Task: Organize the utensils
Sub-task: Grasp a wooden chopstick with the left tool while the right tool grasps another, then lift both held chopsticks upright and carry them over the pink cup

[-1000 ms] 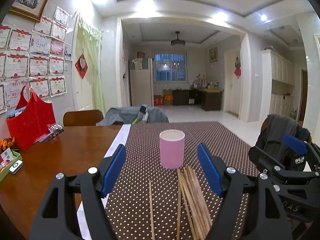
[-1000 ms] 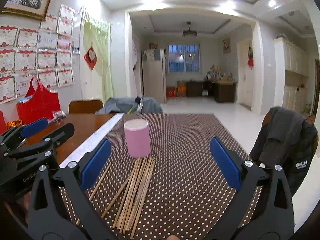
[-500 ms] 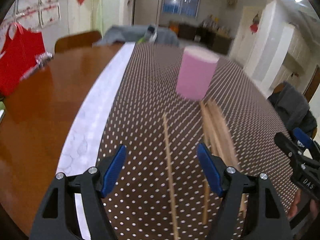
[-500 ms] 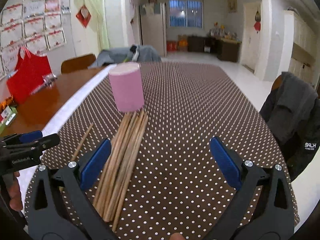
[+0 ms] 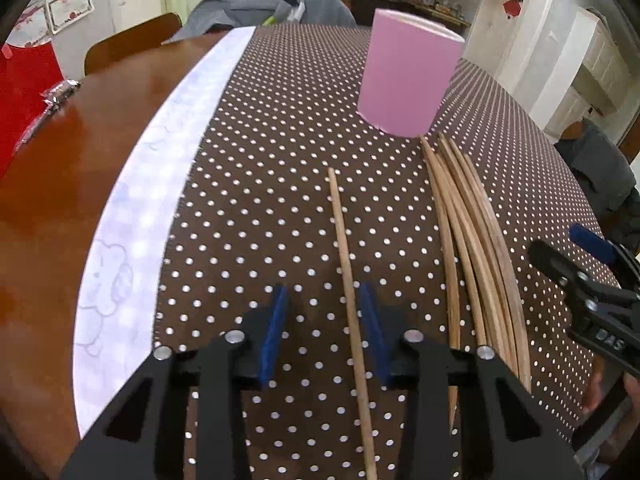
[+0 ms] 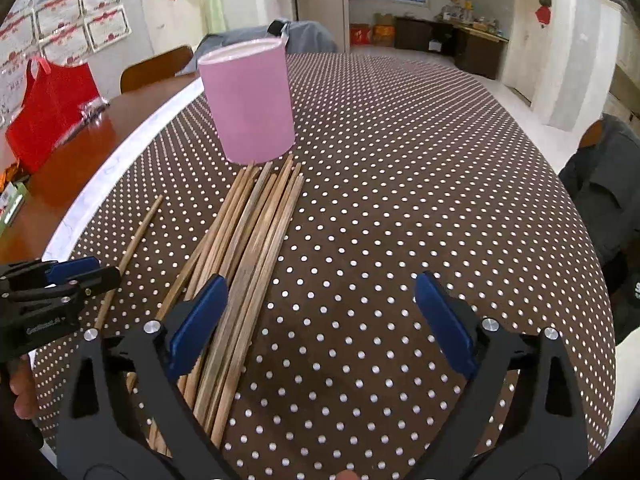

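A pink cylindrical cup (image 5: 408, 76) (image 6: 248, 100) stands upright on the brown dotted tablecloth (image 5: 260, 200). In front of it lies a bundle of several wooden chopsticks (image 5: 472, 240) (image 6: 256, 232). One single chopstick (image 5: 344, 248) (image 6: 136, 236) lies apart to their left. My left gripper (image 5: 323, 288) (image 6: 60, 276) points down at that chopstick; its jaws are closing, and the stick lies between the pads, close to the right one, not pressed. My right gripper (image 6: 320, 280) (image 5: 580, 256) stands wide, just starting to close, with its left finger (image 6: 200, 312) over the bundle's near end.
A red bag (image 6: 52, 96) sits on the bare wooden tabletop (image 5: 60, 200) at left, beyond the cloth's white strip (image 5: 160, 160). A wooden chair (image 6: 156, 66) stands at the far side. A dark jacket (image 6: 608, 184) hangs beyond the table's right edge.
Both grippers tipped downward and came in close over the tablecloth. The left jaws narrowed from wide to about half around the single chopstick. The right jaws stayed nearly as wide.
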